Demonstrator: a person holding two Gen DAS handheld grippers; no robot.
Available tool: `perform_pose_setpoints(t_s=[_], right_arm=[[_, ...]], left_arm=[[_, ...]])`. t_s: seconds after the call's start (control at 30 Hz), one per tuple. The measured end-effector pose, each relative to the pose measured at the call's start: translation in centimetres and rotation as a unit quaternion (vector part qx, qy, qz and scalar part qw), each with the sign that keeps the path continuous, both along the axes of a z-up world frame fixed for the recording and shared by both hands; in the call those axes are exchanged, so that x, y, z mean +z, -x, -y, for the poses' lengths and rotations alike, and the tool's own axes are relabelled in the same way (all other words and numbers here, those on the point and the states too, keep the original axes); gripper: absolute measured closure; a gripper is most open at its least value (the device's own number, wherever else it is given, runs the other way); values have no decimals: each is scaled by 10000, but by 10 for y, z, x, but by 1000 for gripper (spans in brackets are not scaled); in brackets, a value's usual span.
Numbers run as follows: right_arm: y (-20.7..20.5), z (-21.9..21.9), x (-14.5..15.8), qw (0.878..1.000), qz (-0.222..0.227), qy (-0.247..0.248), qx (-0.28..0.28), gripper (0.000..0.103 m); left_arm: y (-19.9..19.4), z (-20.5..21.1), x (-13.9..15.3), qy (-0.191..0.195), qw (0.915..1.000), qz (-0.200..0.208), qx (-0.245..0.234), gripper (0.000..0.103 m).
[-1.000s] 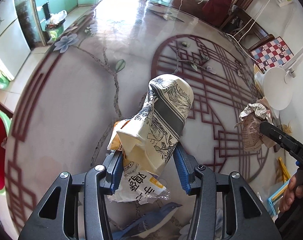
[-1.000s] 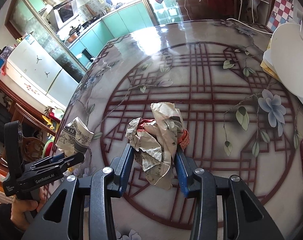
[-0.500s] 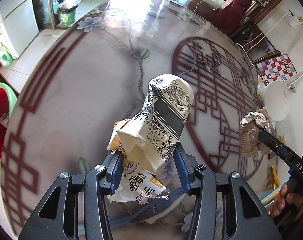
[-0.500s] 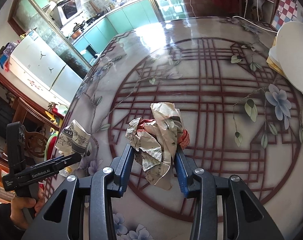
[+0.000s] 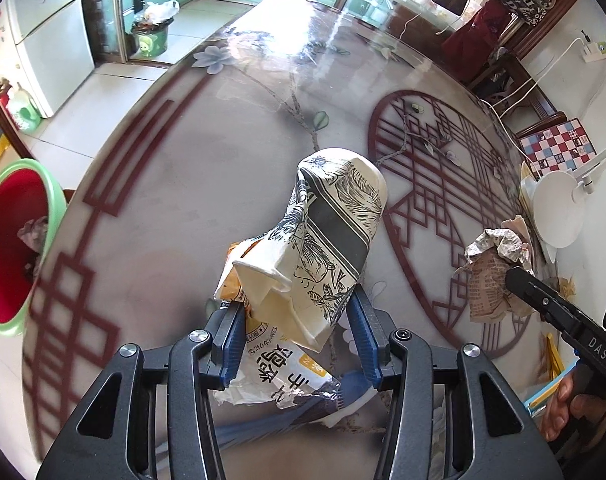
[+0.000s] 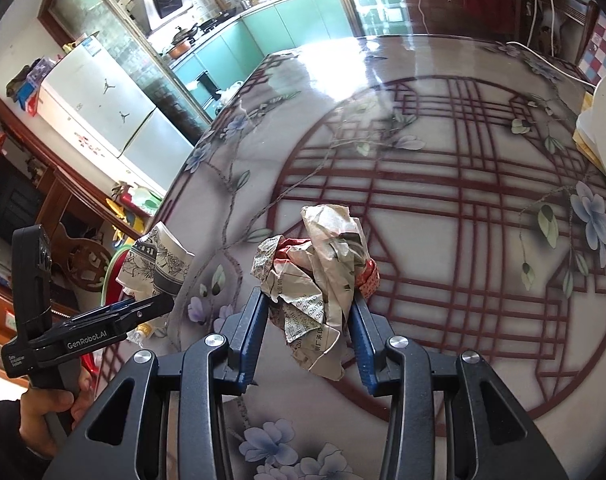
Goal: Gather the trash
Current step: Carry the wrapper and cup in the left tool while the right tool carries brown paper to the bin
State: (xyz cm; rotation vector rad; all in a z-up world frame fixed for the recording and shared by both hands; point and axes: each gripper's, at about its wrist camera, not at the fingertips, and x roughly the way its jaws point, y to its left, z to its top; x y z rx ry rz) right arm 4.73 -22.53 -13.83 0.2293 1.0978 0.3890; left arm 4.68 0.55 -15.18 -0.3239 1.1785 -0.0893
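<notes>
My left gripper [image 5: 297, 340] is shut on a crushed paper cup [image 5: 323, 240] with black leaf drawings, together with a yellow-and-white snack wrapper [image 5: 275, 376], held above the table's left part. My right gripper [image 6: 309, 340] is shut on a wad of crumpled newspaper [image 6: 319, 276] with a red scrap in it, held above the table. The left gripper [image 6: 143, 308] with the cup [image 6: 157, 260] shows in the right wrist view; the newspaper wad [image 5: 493, 272] shows in the left wrist view.
The round table [image 5: 175, 184] has a glossy top with red lattice and flower print. A green bin with a red liner [image 5: 11, 256] stands on the floor at its left edge, some trash inside. A white lamp base [image 5: 557, 208] sits at the table's right side.
Both grippers have carried their loads to the left across the table. The green bin has come further into the left wrist view. Neither grip has changed.
</notes>
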Motion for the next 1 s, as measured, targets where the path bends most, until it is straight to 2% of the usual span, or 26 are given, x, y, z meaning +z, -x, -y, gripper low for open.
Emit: perform_pose_setpoints(t_s=[0.37,1.0], right_arm=[[4,-25,4,9995,22,43,304,65],[11,-83,18,9971,144,-12,754,65]], left_arm=[[14,-9,5,-166,9997,172,100,57],[30,-58,10,-231,9985,174,475,56]])
